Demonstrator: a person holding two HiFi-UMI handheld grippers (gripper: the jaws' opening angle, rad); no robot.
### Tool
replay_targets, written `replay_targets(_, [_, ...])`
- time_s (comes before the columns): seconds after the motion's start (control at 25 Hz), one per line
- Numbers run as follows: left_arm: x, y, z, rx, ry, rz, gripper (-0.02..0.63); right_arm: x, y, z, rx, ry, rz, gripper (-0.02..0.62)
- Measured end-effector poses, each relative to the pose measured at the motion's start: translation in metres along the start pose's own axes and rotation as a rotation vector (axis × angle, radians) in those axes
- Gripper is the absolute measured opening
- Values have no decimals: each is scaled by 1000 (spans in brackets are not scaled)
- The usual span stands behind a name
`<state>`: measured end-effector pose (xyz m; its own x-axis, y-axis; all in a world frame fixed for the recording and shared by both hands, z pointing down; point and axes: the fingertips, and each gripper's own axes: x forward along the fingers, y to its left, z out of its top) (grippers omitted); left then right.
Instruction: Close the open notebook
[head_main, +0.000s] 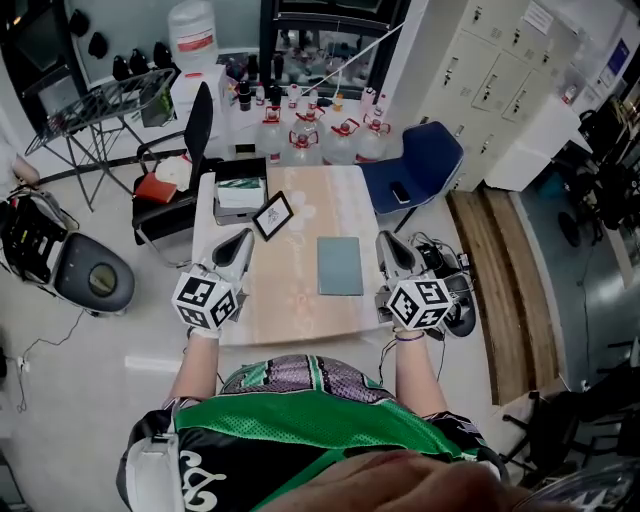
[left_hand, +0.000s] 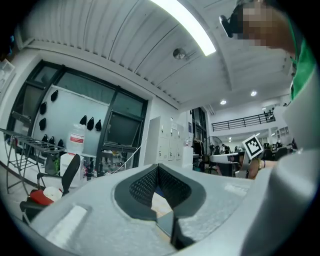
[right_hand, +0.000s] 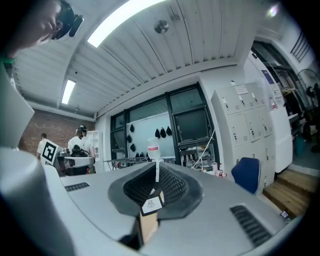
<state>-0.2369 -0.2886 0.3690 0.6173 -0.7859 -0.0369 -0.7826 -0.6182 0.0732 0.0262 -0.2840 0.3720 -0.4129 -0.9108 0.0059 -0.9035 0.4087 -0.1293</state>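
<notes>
Flanking the shut notebook (head_main: 340, 265) on the bench (head_main: 300, 300).
Left gripper (head_main: 242, 240) closed and empty, right gripper (head_main: 389, 242) a slit apart and empty; both at the bench's side edges, clear of the notebook.

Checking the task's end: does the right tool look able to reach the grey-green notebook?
Probably yes: the right tool sits beside the notebook, with only bare table between them.

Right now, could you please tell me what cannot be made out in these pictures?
Framed card, head view: print too small to read.
Notebook, right gripper view: hidden behind the body of the right claw.
Table, left gripper view: the left claw covers all but a sliver.
Box at the table's far corner, head view: label too small to read.
</notes>
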Motion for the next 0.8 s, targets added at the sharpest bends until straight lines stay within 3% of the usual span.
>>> replay_targets(0.24, [1, -3, -1, -7, -8, -2, 17, -7, -6, 8, 4, -35, -55, 7])
replay_targets(0.8, [1, -14, -1, -27, -24, -8, 17, -7, 5, 11, -8, -31, -22, 3])
